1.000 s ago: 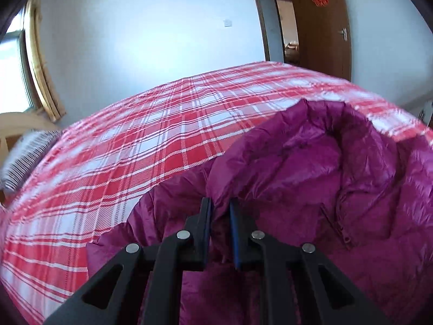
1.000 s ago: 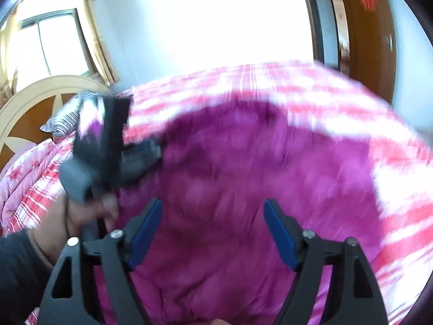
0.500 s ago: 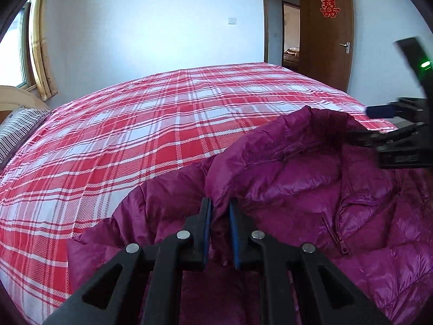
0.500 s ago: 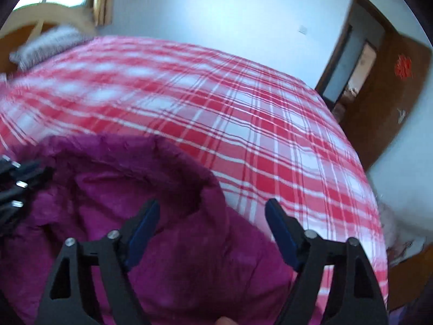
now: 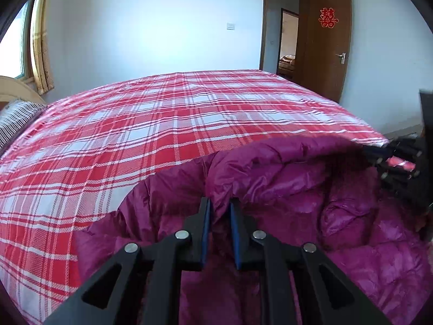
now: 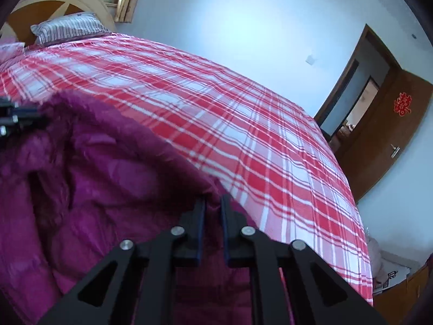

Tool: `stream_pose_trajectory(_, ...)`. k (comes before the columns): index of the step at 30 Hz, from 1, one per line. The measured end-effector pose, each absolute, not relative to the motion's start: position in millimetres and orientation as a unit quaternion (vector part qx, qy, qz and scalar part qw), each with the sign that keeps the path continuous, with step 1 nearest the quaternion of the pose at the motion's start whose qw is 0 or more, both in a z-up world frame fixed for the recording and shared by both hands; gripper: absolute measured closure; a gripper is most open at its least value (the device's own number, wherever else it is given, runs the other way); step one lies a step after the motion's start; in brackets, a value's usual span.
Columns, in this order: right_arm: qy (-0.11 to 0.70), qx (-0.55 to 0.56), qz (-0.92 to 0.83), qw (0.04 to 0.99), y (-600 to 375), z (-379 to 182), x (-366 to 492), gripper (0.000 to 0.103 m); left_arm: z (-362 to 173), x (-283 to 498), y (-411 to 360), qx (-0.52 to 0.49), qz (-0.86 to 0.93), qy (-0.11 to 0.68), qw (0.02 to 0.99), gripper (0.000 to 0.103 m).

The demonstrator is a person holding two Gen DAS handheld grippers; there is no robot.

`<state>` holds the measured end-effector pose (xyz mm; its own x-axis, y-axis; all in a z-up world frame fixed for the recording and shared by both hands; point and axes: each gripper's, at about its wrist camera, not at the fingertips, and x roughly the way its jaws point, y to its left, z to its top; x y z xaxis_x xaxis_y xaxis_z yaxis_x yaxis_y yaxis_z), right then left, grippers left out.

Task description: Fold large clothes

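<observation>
A purple down jacket (image 5: 297, 189) lies at the near side of a bed with a red plaid sheet (image 5: 162, 124). My left gripper (image 5: 219, 203) pinches a fold at the left of the raised collar; its jaws are opening slightly, with the fabric still pressed between the pads. My right gripper (image 6: 213, 200) is closing on the jacket (image 6: 94, 176) at the collar's right edge, fabric caught between its blue pads. Each gripper shows in the other's view: the right gripper (image 5: 397, 159) at the far right, the left gripper (image 6: 16, 122) at the far left.
The plaid sheet (image 6: 243, 135) stretches flat beyond the jacket to the far wall. A striped pillow (image 6: 67, 25) leans on a wooden headboard (image 6: 54, 5) under a window. An open brown door (image 5: 328, 48) stands past the bed's far right corner.
The right gripper has swung to the collar's right edge, rolled, and its jaws have gone from wide open to closed on the fabric. The left gripper has kept its hold in place.
</observation>
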<state>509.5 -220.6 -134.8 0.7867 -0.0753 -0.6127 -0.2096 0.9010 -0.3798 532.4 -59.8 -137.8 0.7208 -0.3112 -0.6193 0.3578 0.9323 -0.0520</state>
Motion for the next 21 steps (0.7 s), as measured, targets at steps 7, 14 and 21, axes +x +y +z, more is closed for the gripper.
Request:
stream_pose_trajectory(7,0.315,-0.259,0.031,0.913,-213.2,-151.8,502.6,0.091,-91.2,521.8,-40.5,-0.014,-0.150,0.284,0.947,0.034)
stream_pose_trajectory(14,0.289,-0.319,0.027,0.902,-198.5,-165.3,488.4,0.092,-100.6,563.7,-97.1,0.041,-0.131,0.319,0.938,0.028)
stream_pose_trajectory(21,0.294,-0.307,0.033,0.905,-208.0,-168.8,487.6,0.092,-143.9,574.5,-110.4,0.081,-0.115,0.387,0.911,0.028)
